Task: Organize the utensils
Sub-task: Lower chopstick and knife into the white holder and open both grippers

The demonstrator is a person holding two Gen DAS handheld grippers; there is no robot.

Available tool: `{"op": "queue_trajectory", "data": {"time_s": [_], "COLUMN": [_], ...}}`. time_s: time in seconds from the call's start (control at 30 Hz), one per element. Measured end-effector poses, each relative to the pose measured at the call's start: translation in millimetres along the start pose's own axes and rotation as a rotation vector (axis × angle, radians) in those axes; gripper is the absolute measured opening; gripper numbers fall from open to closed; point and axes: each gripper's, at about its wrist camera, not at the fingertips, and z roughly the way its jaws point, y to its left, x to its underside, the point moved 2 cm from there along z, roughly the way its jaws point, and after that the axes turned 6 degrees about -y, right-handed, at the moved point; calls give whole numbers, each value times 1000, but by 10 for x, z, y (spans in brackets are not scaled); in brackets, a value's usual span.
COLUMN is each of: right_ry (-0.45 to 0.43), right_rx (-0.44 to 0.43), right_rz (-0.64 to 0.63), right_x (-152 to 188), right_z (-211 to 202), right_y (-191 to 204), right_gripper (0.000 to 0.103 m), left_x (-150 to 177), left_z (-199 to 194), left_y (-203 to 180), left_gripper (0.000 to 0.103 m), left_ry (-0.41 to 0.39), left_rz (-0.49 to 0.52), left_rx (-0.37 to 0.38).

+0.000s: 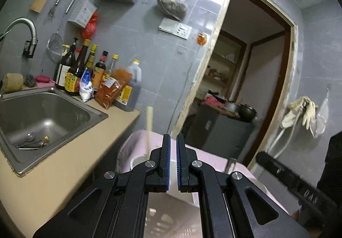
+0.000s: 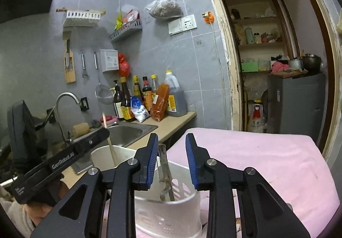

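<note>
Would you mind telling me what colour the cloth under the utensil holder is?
Pale pink; the cloth under the white utensil holder shows best in the right wrist view.

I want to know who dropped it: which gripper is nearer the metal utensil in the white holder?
Right. The right gripper hangs open directly over the metal utensil; the left gripper is off to its left, above the holder's other compartment.

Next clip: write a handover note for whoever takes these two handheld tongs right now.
Left tongs: shut, nothing between them.
Right tongs: open above the white holder, gripping nothing.
Things: the holder sits on the pink cloth. A metal utensil and a pale stick stand in it.
Done: those two are in.
Left: a few utensils lie in the sink.
</note>
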Motion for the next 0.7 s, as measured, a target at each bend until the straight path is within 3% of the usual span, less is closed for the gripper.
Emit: {"op": "queue_trajectory", "data": {"time_s": [0.07, 0.13, 0.2, 0.27, 0.37, 0.43, 0.47, 0.5, 0.7], "right_ry": [-11, -24, -42, -54, -74, -84, -87, -92, -77], "right_rx": [3, 22, 36, 61, 104, 137, 152, 166, 254], "right_rz": [11, 15, 21, 17, -5, -24, -32, -41, -73], "right_x": [-35, -84, -127, -173, -229, -244, -249, -245, -161], "right_z": [-78, -174, -289, -417, -661, -811, -889, -971, -1362], "right_y": [-34, -78, -135, -203, -325, -404, -446, -487, -720], "right_gripper": [32, 50, 69, 77, 85, 93, 103, 103, 103], "left_x": [-19, -32, -39, -38, -12, 28, 56, 75, 302], "left_z": [-54, -107, -154, -240, -331, -384, -420, -438, -554], "left_y": [-44, -106, -196, -317, -517, -645, -721, -765, -1079], "left_gripper": [5, 12, 42, 53, 59, 69, 78, 82, 84], "left_ry": [18, 32, 49, 46, 61, 70, 70, 70, 142], "left_rz": [0, 7, 27, 43, 85, 110, 120, 128, 172], "left_rx": [15, 20, 25, 36, 63, 71, 80, 85, 124]}}
